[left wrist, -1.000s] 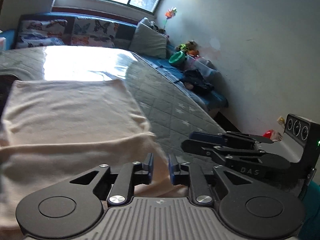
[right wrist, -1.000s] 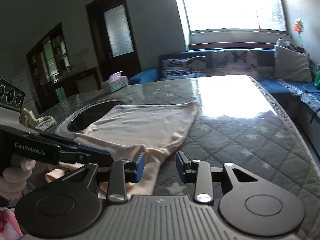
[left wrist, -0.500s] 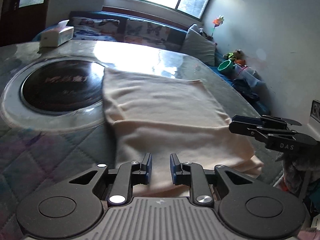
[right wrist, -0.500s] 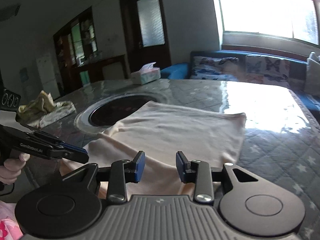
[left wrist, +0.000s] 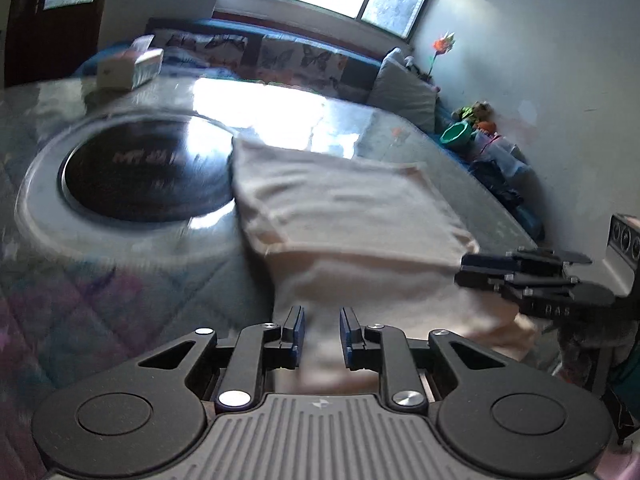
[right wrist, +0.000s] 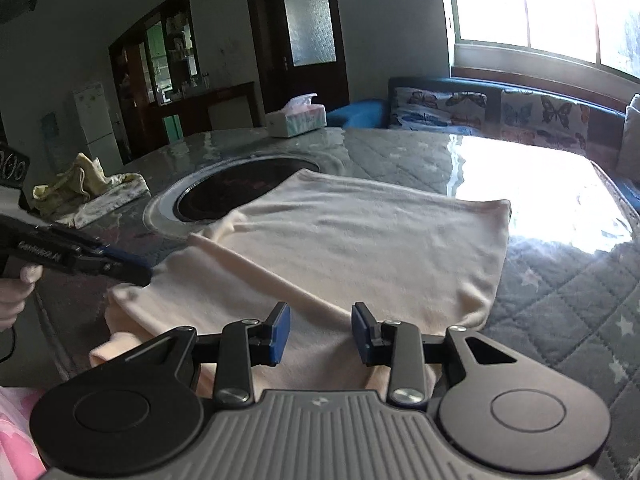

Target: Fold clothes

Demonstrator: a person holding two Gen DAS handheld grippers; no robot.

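A cream garment [right wrist: 360, 240] lies spread flat on the quilted table, with a folded band along its near edge; the left wrist view shows the same cream garment [left wrist: 348, 216], blurred. My left gripper [left wrist: 320, 320] hovers over the near edge, jaws narrowly apart with nothing pinched between them. My right gripper [right wrist: 320, 320] hovers over the near edge further right, open wider, only cloth showing below the gap. The left gripper [right wrist: 100, 260] reaches towards the garment's near left corner. By its near right corner hangs the right gripper [left wrist: 520, 276].
A round dark inset plate [right wrist: 236, 192] sits in the table, partly under the garment's far left corner. A tissue box [right wrist: 296, 120] stands behind it, and a yellow cloth pile [right wrist: 84, 188] lies at the left. A sofa with butterfly cushions [right wrist: 480, 112] lines the far side. A hand [right wrist: 12, 292] holds the left gripper.
Both views have swung to the left, bringing the round plate and tissue box into sight. Both grippers now sit squarely over the garment's near edge. Jaw gaps look unchanged.
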